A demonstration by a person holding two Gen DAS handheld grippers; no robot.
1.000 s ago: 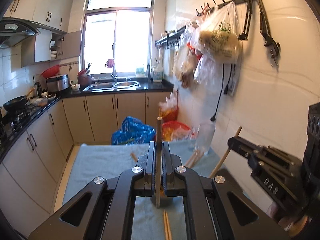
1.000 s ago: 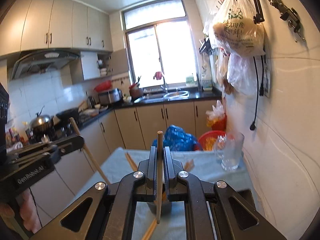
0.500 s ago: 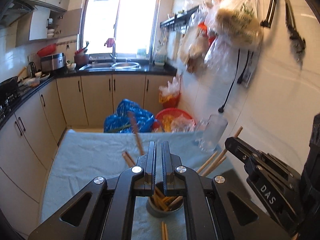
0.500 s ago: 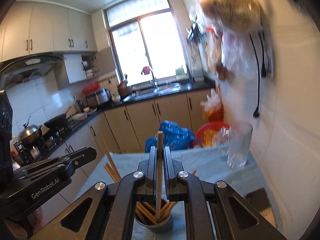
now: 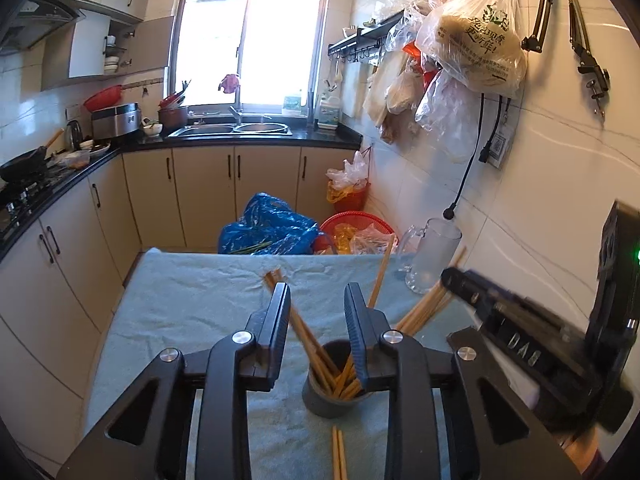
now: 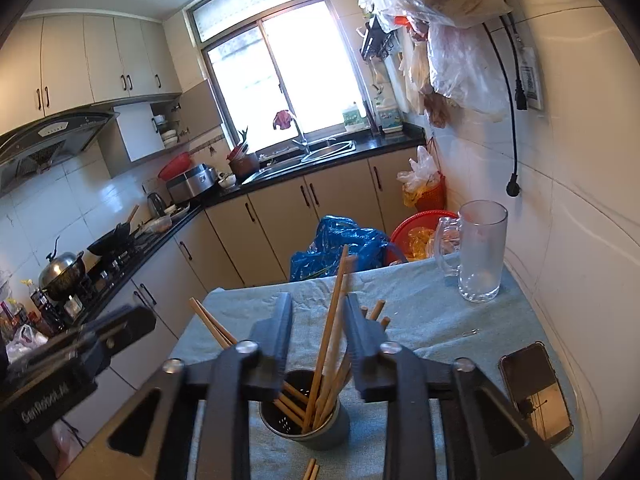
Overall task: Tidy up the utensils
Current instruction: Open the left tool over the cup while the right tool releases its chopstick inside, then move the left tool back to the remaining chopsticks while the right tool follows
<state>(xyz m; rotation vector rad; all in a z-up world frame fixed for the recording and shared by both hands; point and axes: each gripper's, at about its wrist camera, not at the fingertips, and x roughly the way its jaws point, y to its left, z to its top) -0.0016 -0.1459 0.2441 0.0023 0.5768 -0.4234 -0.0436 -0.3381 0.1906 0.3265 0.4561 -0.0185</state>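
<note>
**Op:** Both grippers have dropped toward the cup (image 5: 334, 396) since a second ago. Back then each was clenched on one upright chopstick; now left gripper (image 5: 318, 312) and right gripper (image 6: 318, 322) have just been opening, jaws parted, nothing pinched. Sticks look released into the cup with the other chopsticks (image 6: 320, 384)

**Rev:** What's still out?

**Op:** One loose pair (image 5: 337, 454) flat on the blue cloth (image 5: 180, 308), just on the near side of the cup, below and behind both sets of jaws, long axis running toward the camera. Probably the next pick. It sits closer to centre in the left view, so I'd call left nearer, not by much

**Rev:** Obstructions?

**Op:** Cup sticks fan out and lean up between the open jaws, so I'd back out before dipping or I'll snag them. Grippers are close to each other. Glass mug (image 6: 480, 256) at the far right by the wall and phone (image 6: 534, 390) on the right edge are well apart from the pair
</note>
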